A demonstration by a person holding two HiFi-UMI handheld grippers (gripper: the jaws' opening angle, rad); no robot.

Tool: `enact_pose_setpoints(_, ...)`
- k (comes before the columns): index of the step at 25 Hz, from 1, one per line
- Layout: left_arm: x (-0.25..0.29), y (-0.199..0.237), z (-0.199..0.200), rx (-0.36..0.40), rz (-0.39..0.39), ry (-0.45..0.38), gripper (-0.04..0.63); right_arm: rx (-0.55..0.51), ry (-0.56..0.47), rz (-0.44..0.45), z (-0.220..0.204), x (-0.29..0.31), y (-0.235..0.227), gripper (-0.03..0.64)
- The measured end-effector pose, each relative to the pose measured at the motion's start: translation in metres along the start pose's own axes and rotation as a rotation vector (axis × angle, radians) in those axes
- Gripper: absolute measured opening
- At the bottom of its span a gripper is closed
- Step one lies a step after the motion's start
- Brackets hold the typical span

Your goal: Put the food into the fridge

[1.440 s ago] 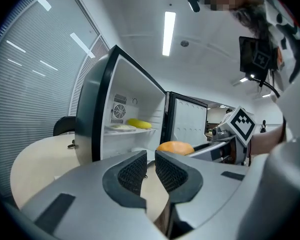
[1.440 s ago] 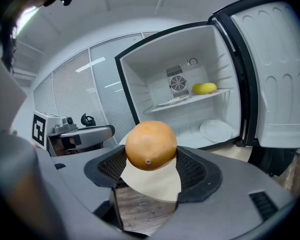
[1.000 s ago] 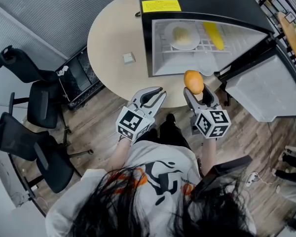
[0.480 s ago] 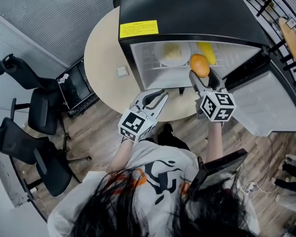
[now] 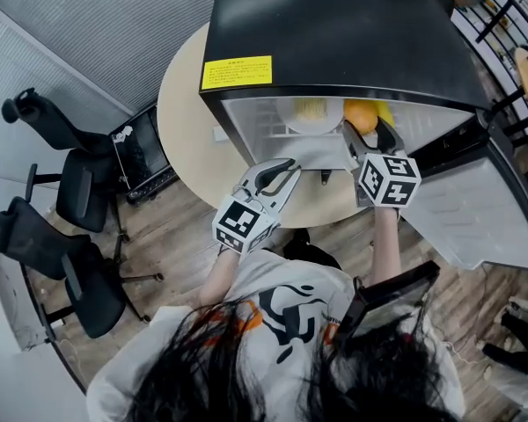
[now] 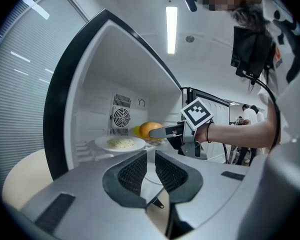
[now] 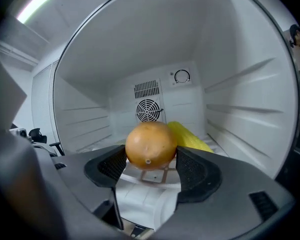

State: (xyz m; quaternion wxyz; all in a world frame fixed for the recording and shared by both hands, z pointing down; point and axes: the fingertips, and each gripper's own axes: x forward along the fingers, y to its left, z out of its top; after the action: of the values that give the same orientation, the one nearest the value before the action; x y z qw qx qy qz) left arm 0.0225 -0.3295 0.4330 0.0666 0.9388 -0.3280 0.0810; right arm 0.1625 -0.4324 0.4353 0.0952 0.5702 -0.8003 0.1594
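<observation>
A small black fridge (image 5: pixel 334 33) stands open on the round table (image 5: pixel 185 104). My right gripper (image 5: pixel 364 127) is shut on an orange (image 5: pixel 361 115) and reaches into the fridge's opening. In the right gripper view the orange (image 7: pixel 151 145) sits squeezed between the two pads of the right gripper (image 7: pixel 151 156), above the white shelf. A yellow corn cob (image 7: pixel 187 136) lies just behind it. A white plate of pale food (image 6: pixel 120 143) rests on the shelf to the orange's left. My left gripper (image 5: pixel 284 167) hangs outside, in front of the fridge, shut with nothing between its pads (image 6: pixel 135 171).
The fridge door (image 5: pixel 475 218) is swung open to the right. A round fan grille (image 7: pixel 148 110) is set in the fridge's back wall. Two black office chairs (image 5: pixel 79 192) stand left of the table. A small white object (image 5: pixel 218 133) lies on the tabletop.
My right gripper has carried the orange forward from in front of the table into the fridge's opening. The left gripper has hardly moved.
</observation>
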Motion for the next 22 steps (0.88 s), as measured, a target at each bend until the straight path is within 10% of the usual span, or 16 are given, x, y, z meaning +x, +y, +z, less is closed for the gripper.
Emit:
enact_pose_setpoints(9,0.01,0.006,-0.002,0.006,0.02,0.019,0.044,-0.144,0.071,-0.039,-0.009,0.014,-0.011,0.319)
enact_pose_setpoints(22,0.007,0.002,-0.004,0.013,0.017,0.024,0.044,-0.055,0.032,-0.054,-0.008,0.004,-0.013,0.321)
